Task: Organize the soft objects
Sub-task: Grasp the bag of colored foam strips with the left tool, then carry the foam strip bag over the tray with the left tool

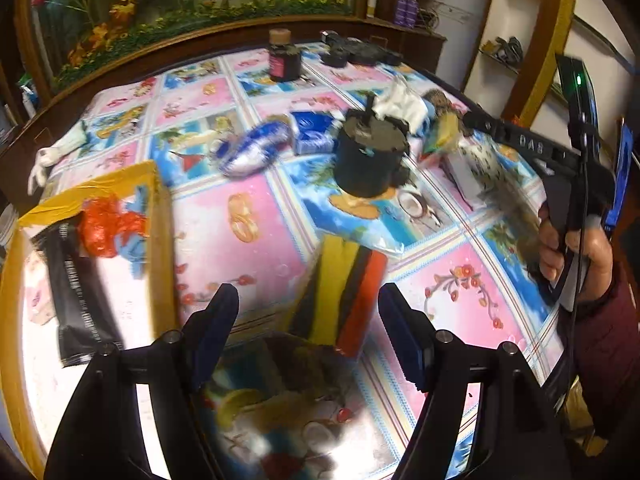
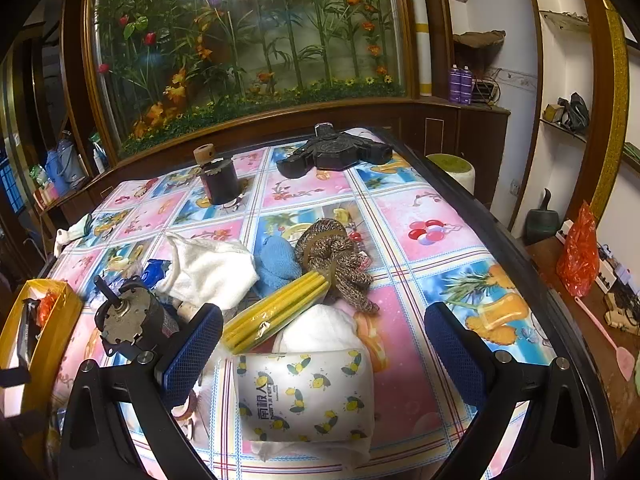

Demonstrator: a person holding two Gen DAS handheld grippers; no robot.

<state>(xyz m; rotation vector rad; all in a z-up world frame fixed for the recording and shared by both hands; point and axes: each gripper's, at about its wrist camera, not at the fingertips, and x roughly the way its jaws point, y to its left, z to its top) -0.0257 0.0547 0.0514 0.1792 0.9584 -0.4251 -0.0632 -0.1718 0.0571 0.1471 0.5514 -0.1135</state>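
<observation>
Both wrist views look down, close, on one table (image 1: 260,216) – left steeper.

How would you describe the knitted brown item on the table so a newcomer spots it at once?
Start at the table with the pink-and-blue cartoon cloth. Near its middle lies a pile of soft things: a white towel and a blue cloth. The brown knit piece lies just right of the blue cloth, the only speckled, coiled one.

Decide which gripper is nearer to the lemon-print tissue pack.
Right. The right gripper hangs open directly over the lemon-print tissue pack; the left gripper is farther off, above the striped sponges.
</observation>
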